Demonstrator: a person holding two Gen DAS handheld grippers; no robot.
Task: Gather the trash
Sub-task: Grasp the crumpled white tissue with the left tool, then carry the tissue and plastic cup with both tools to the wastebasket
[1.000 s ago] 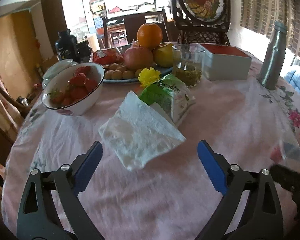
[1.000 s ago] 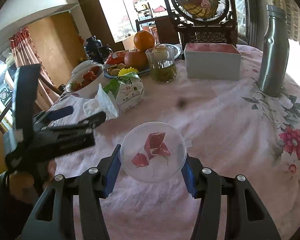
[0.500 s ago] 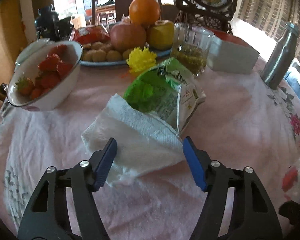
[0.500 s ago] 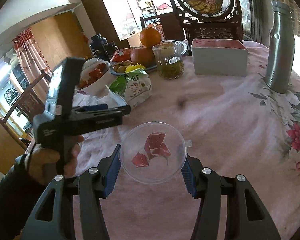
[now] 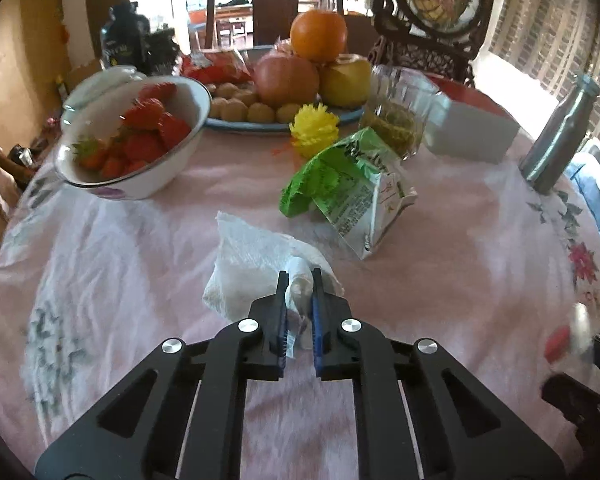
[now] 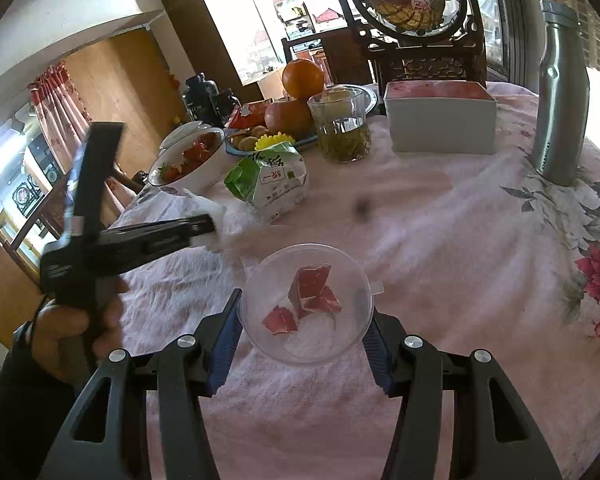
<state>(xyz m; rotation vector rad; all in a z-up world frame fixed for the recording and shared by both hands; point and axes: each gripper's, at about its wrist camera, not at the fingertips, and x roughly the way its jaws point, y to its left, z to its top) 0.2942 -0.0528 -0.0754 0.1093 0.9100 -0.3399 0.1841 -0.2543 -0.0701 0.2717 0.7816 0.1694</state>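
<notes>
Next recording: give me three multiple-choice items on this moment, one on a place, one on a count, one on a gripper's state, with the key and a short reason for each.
1. Where does the green snack bag lie?
A. Inside the strawberry bowl
B. On the tablecloth beyond the tissue
C. In the clear cup

2. How many red scraps lie in the clear cup?
A. One
B. Three
C. Six

3. What is the left gripper doing?
A. Open above the bag
B. Shut on the white tissue
C. Holding the bottle

Key: B, the bag rests on the cloth past the tissue; B, three red pieces show; B, its jaws have just closed and pinch the paper.
</notes>
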